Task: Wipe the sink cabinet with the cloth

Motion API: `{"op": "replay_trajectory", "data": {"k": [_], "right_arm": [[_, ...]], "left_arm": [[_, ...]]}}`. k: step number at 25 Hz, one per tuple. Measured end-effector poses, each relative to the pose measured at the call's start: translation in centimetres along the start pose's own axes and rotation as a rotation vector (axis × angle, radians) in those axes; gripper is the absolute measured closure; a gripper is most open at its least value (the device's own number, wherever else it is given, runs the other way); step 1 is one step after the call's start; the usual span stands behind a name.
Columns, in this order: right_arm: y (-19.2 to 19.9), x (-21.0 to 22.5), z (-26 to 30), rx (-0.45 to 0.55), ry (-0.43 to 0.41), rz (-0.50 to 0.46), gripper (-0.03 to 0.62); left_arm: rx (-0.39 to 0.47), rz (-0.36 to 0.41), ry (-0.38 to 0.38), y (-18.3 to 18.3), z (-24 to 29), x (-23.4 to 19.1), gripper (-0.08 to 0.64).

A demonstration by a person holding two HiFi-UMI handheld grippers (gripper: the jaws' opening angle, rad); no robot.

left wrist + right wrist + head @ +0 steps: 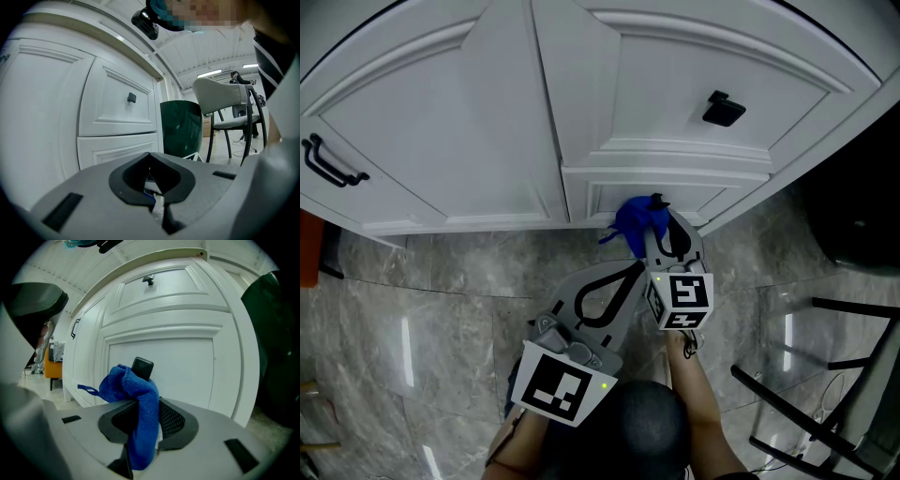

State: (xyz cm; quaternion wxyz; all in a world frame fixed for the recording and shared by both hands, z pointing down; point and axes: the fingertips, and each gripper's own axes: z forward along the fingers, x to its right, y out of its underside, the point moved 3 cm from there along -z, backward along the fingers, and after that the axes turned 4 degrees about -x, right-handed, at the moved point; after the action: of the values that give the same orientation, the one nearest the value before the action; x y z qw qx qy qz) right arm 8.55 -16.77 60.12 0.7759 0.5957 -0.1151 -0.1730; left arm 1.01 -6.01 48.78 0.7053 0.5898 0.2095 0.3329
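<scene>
**Cloth** (140, 404): blue, nubbly weave, bunched into a wad with a small loop tag sticking out to one side. It is clamped in the right tool (654, 220), with one end bulging over the black fingertip (142, 368) and the other hanging down between the jaws. It sits low, at the bottom panel of the sink cabinet (487, 122). Whether it touches the panel cannot be told.

**Left tool** (633, 270): jaws closed tip to tip with nothing in them, held just behind the right tool and above the floor (422, 309).

**Sink cabinet**: white, with framed panels.

**By view:**
- Head view: a curved black door handle (333, 164) at left and a square black drawer knob (722, 108) at right.
- Right gripper view: the cloth's texture and the grip on it.
- Left gripper view: no cloth in its own jaws. It shows the cabinet front from the side.

**Surroundings:**
- Dark green bin (180, 126) just beside the cabinet's end.
- Pale-backed chair (225, 98) on black legs beyond the bin.
- Grey marbled floor.
- Orange object (52, 367) far left.
</scene>
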Motion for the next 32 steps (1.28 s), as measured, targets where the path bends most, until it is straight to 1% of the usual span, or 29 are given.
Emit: {"op": "replay_trajectory", "data": {"k": [9,20,27,32], "right_arm": [[0.4,2.2,-0.7,0.002,0.059,0.031,0.474],[1.2,6.7,-2.2,0.012,0.164,0.116,0.475],[1.3,7.5,-2.6,0.017,0.179,0.111,0.476],[1.9,8.8,-3.4,0.016,0.219,0.122,0.476]], "left_arm": [[0.000,0.002,0.002,0.0,0.1,0.1,0.555],[-0.001,0.004,0.006,0.0,0.2,0.2,0.555],[-0.008,0.009,0.007,0.0,0.4,0.4,0.555],[-0.013,0.009,0.010,0.0,0.4,0.4,0.555]]}}
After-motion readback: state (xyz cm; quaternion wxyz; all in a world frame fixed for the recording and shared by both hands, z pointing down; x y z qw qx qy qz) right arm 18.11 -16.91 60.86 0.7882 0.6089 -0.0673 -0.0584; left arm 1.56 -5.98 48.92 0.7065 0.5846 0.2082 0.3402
